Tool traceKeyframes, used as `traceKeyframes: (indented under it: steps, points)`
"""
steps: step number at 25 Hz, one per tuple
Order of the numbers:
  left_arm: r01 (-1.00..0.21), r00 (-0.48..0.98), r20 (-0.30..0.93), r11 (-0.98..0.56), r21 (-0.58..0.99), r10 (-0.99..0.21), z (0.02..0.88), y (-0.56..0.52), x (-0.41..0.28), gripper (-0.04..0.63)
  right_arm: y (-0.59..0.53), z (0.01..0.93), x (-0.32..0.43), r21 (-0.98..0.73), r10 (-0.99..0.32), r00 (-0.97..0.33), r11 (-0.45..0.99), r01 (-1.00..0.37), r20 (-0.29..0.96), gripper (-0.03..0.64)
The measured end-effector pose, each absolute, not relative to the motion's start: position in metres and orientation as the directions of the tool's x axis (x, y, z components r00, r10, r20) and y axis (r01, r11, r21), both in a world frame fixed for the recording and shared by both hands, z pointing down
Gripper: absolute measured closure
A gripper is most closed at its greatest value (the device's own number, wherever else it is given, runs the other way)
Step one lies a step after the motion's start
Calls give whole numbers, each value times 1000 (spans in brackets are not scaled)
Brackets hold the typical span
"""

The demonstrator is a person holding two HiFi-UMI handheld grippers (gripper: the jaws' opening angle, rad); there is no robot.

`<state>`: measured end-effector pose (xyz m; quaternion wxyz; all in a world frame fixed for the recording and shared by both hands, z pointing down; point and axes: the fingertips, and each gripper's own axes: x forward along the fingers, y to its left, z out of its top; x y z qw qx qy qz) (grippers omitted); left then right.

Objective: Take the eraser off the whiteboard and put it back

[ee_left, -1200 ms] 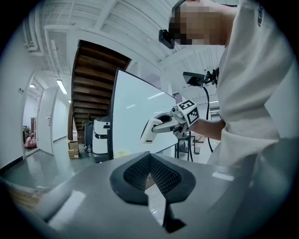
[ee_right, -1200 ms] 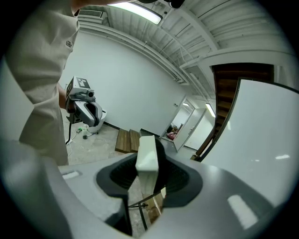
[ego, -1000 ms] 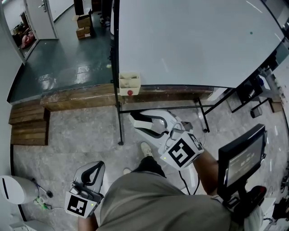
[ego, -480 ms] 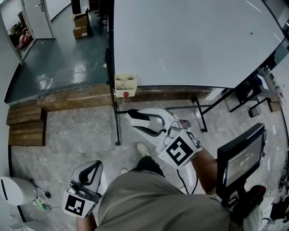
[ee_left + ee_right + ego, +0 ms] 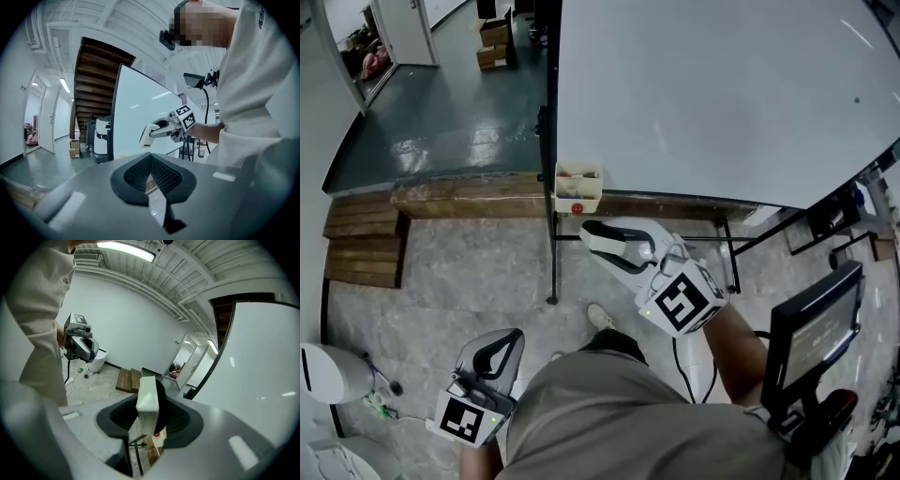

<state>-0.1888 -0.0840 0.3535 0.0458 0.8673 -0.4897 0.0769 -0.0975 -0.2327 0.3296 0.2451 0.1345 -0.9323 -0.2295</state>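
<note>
The right gripper (image 5: 596,235) is clamped on the white eraser (image 5: 147,399). The eraser stands on edge between the two jaws, with its far end sticking out past their tips. Just beyond and below that end is a small cream box (image 5: 578,187) with a red dot on its front, fixed at the lower corner of the whiteboard (image 5: 722,94). The gripper's tip is near the box but apart from it, and the eraser is clear of the board's surface. The board's dark-framed white face runs off to the right of the jaws, and its black stand legs (image 5: 553,258) drop to the floor under the gripper. Behind this gripper, at the person's right elbow, is a dark monitor (image 5: 811,333) on a stand. The left gripper (image 5: 151,177) has its jaws brought together with nothing between them. It is held low at the person's left side, well apart from the board. Ahead of its jaws the other gripper shows in front of the whiteboard. To its left lie wooden steps (image 5: 364,248), and close behind it is a white bin (image 5: 322,371).
</note>
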Motion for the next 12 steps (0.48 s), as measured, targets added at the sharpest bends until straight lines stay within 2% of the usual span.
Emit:
traceKeyframes:
  steps: [12]
  points:
    - [-891, 443, 209, -453, 1, -872, 351, -148, -179, 589, -314, 348, -100, 457, -301, -857, 885, -87, 419, 465]
